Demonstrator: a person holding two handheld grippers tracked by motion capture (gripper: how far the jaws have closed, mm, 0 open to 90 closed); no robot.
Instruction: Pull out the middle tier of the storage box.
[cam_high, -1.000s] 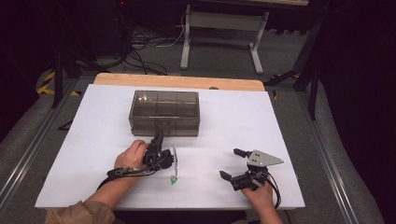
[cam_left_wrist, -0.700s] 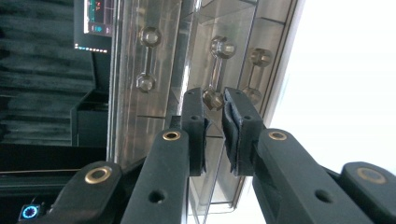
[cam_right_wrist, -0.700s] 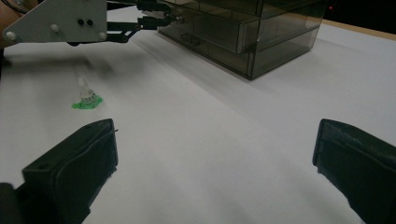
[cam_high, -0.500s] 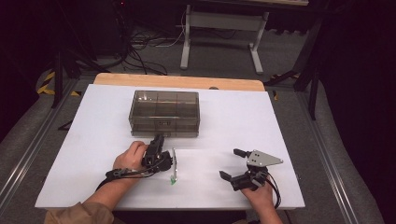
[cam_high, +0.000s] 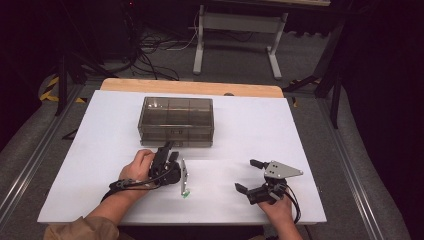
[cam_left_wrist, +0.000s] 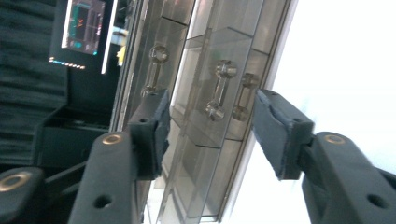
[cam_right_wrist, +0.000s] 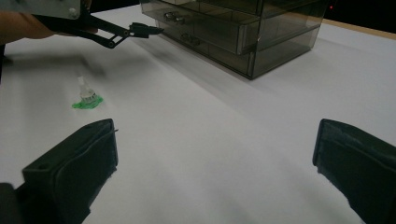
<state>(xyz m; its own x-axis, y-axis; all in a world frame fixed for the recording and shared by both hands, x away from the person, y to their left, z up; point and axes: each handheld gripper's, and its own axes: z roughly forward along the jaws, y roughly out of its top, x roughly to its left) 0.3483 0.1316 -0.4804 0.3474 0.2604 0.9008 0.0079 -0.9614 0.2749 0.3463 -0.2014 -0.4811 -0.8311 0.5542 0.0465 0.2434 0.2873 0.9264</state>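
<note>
Nearest the person, the right gripper (cam_high: 251, 180) rests on the white table (cam_high: 310, 150) at the right, its jaws spread wide and empty. A little ahead of it to the left, a small clear piece on a green base (cam_right_wrist: 87, 97) stands on the table, just beside the left hand (cam_high: 137, 167).

The left gripper (cam_left_wrist: 210, 123) is turned on its side and faces the front of the smoky clear drawer box (cam_high: 176, 120), which sits farther back at mid-table. Its jaws have just been opening and now stand about half apart. A drawer's clear bar handle (cam_left_wrist: 219, 89) lies in the gap between the pads, but neither pad presses on it. A second, like handle (cam_left_wrist: 155, 70) shows beyond.

The step in hand looks like lining up on a drawer handle. The next move probably calls for easing forward, centring the handle between the pads, closing on it, then pulling straight towards the person so that the light box does not slide.
</note>
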